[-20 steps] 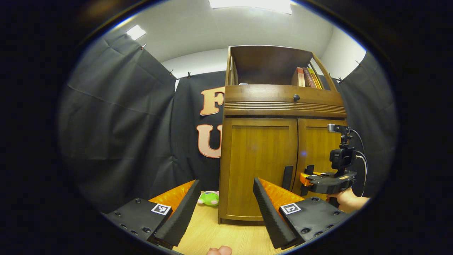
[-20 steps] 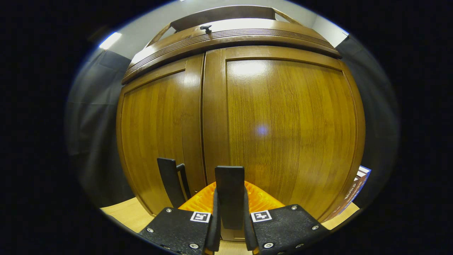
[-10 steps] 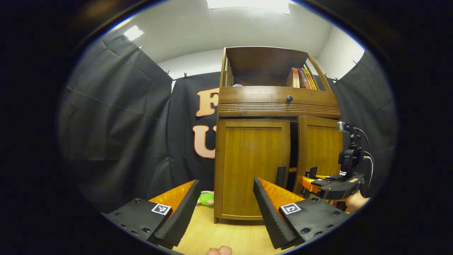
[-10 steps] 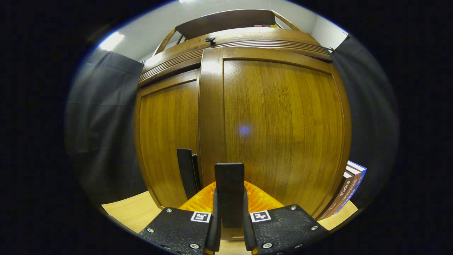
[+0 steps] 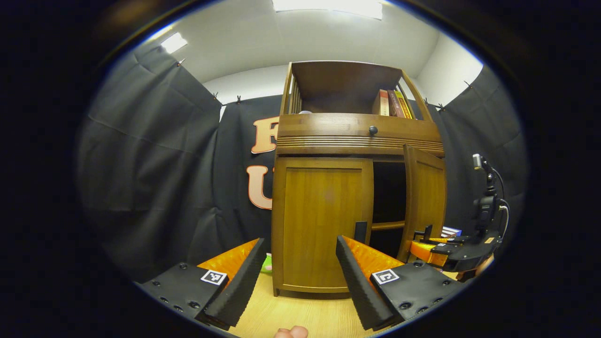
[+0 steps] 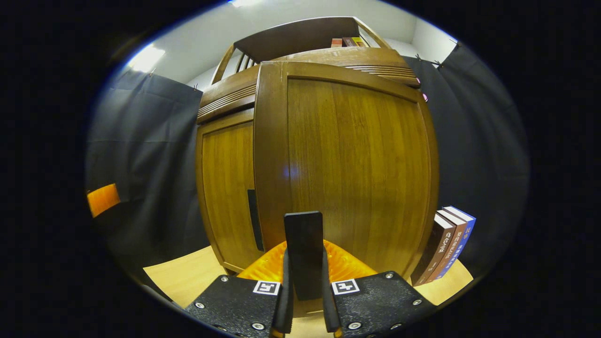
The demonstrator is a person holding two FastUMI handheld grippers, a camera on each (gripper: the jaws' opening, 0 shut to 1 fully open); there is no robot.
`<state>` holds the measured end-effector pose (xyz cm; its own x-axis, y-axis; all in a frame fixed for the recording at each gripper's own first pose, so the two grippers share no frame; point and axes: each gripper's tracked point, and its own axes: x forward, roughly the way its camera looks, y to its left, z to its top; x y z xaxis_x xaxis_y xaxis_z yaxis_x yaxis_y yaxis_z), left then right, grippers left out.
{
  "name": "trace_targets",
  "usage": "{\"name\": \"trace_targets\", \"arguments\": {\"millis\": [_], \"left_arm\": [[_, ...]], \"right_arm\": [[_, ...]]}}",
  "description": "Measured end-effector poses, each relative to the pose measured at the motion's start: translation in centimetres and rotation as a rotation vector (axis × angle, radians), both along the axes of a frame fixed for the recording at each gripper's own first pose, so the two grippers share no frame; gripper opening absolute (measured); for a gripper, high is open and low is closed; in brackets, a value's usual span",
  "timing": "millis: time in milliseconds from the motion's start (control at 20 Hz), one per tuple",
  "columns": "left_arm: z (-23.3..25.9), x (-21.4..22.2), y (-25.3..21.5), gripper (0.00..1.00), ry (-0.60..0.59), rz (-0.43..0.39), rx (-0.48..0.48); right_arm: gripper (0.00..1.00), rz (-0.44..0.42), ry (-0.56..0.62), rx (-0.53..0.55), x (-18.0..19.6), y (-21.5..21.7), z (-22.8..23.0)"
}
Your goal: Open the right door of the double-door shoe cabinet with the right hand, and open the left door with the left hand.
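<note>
The right tongs clamp the handle of the right door, which stands swung out from the shoe cabinet. The left tongs hang wide apart, with the closed left door just ahead of them.

The left hand-held gripper hung with its fingers spread wide, bare wooden floor lying free between it and the shoe cabinet. At twelve o'clock the left door stood flat and closed, its dark handle near one o'clock. The right door swung outward at two o'clock, leaving a dark gap crossed by a shelf. Beyond it the right hand-held gripper crowded three o'clock. In the right gripper view, books stood on the floor at four o'clock.
</note>
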<state>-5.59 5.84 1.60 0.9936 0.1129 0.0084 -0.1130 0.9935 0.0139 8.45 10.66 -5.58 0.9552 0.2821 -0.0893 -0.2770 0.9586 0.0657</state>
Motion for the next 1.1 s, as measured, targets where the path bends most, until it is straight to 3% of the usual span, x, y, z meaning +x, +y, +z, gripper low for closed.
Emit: {"name": "trace_targets", "arguments": {"millis": [450,500,600,650,800,850,900,1100], "left_arm": [[-1.2,2.1,-4.5,0.97,0.01,-0.072,-0.044],[-1.4,2.3,-4.9,0.96,0.013,-0.077,-0.047],[-1.4,2.6,-5.6,0.97,0.014,-0.085,-0.049],[-1.5,2.7,-5.9,0.95,0.014,-0.086,-0.046],[-1.7,3.3,-6.9,0.95,0.014,-0.091,-0.043],[-1.8,3.3,-7.3,0.95,0.014,-0.096,-0.046],[-1.8,3.4,-7.7,0.95,0.011,-0.101,-0.048],[-1.5,3.5,-9.0,0.96,-0.003,-0.111,-0.053]], "right_arm": [[0.26,-0.081,0.01,-0.046,-4.9,-5.5,0.0],[0.34,-0.09,0.013,-0.043,-5.4,-6.1,-0.1],[0.15,-0.108,0.018,-0.037,-6.3,-7.8,-0.1],[0.24,-0.12,0.02,-0.032,-6.6,-8.3,0.0],[0.2,-0.169,0.018,-0.031,-7.6,-10.8,0.0],[0.09,-0.188,0.018,-0.035,-8.0,-11.6,0.0],[0.17,-0.206,0.015,-0.045,-8.3,-12.5,0.0],[0.12,-0.291,0.003,-0.082,-8.9,-16.6,0.2]]}}
